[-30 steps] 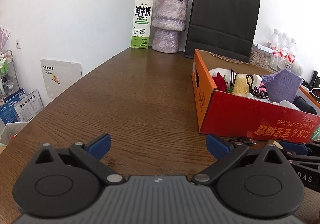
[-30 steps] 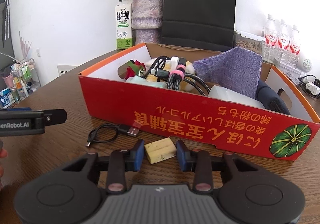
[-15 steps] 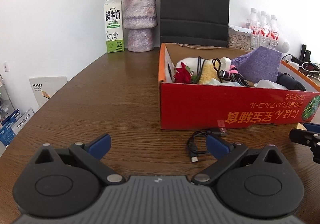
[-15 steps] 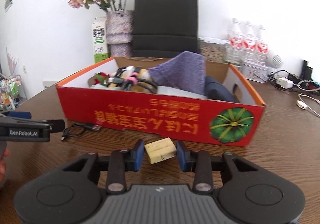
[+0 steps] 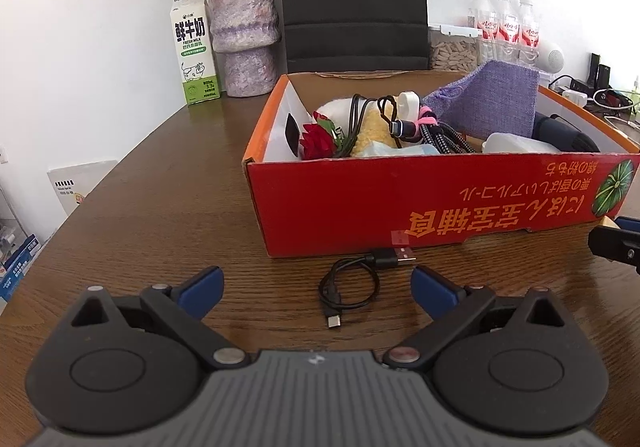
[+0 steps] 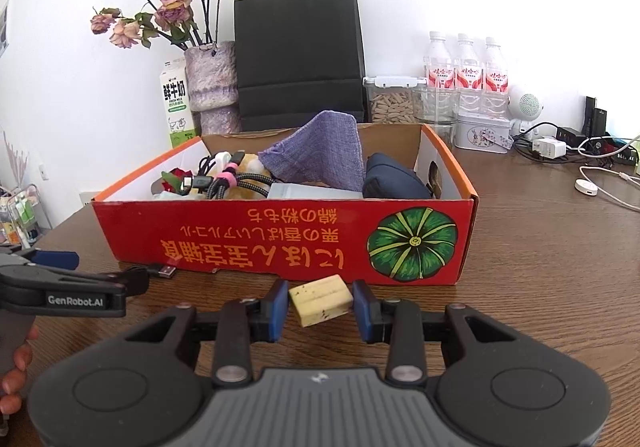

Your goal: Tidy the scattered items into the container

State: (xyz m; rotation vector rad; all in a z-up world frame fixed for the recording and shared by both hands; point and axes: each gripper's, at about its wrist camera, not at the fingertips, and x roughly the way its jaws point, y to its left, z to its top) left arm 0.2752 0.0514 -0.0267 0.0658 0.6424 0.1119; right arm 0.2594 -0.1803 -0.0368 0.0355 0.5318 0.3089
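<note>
A red and orange cardboard box [image 5: 400,203] [image 6: 280,239] sits on the wooden table, holding cables, a purple cloth, a dark pouch and a red flower. In front of its near wall lies a short black USB cable [image 5: 382,258] [image 6: 162,270]. My left gripper [image 5: 316,283] [image 6: 96,271] is open just short of the cable, its fingers spread to either side and apart from it. My right gripper [image 6: 320,301] [image 5: 616,243] is shut on a pale yellow block [image 6: 320,299], close to the box's front wall near the green pumpkin print.
Behind the box stand a milk carton [image 5: 194,55], a purple vase [image 5: 244,39] of dried roses, a black paper bag [image 6: 298,55], a jar and three water bottles [image 6: 466,71]. Chargers and white cables [image 6: 588,175] lie at the right. A hand [image 6: 14,367] grips the left tool.
Both grippers have swung sideways along the box front. The cable now lies just ahead between my left fingers. The right gripper has kept the yellow block and now faces the pumpkin print.
</note>
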